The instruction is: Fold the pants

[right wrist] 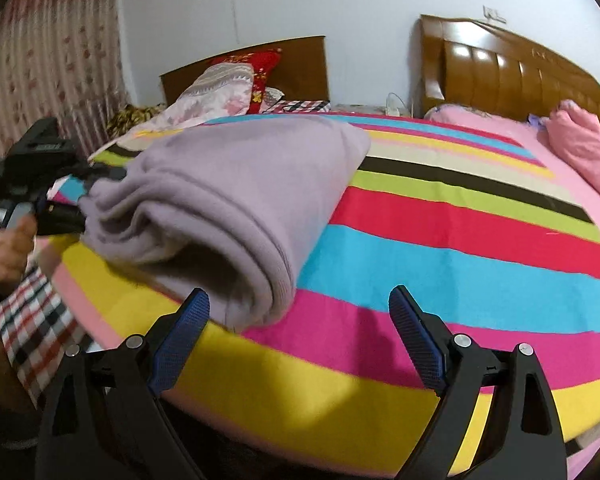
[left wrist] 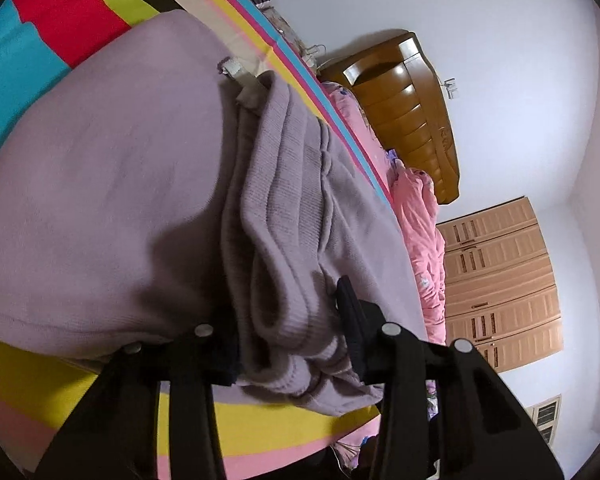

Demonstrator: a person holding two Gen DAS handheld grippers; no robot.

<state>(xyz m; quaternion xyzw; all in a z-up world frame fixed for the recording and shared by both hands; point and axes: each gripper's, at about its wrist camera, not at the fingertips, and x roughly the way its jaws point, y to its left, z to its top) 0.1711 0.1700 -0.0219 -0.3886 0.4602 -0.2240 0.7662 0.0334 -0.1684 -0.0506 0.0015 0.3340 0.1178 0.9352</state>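
Pants [right wrist: 228,200], lilac knit, lie on the striped bed cover [right wrist: 460,240] near its front-left corner, already doubled over into a thick bundle with several layers stacked; rounded fold faces the right wrist camera, ribbed waistband or cuff edges bunch at the far left end. Left gripper [left wrist: 292,344] has its jaws closed on that bunched ribbed edge, fabric pinched between them, seen close in the left wrist view and from the side in the right wrist view, where the person's hand [right wrist: 8,252] holds the tool. Right gripper [right wrist: 300,336] hovers just in front of the bundle, jaws wide apart, holding nothing; one blue pad [right wrist: 184,336] sits just beside the fold, contact not clear. Judgement: folding is mostly done, at least one fold made, maybe two. Left to do, probably a last fold or tidy and release of the pinched edge. Wooden headboard [right wrist: 520,76] and pink bedding [right wrist: 580,148] sit well apart at the bed's far side.
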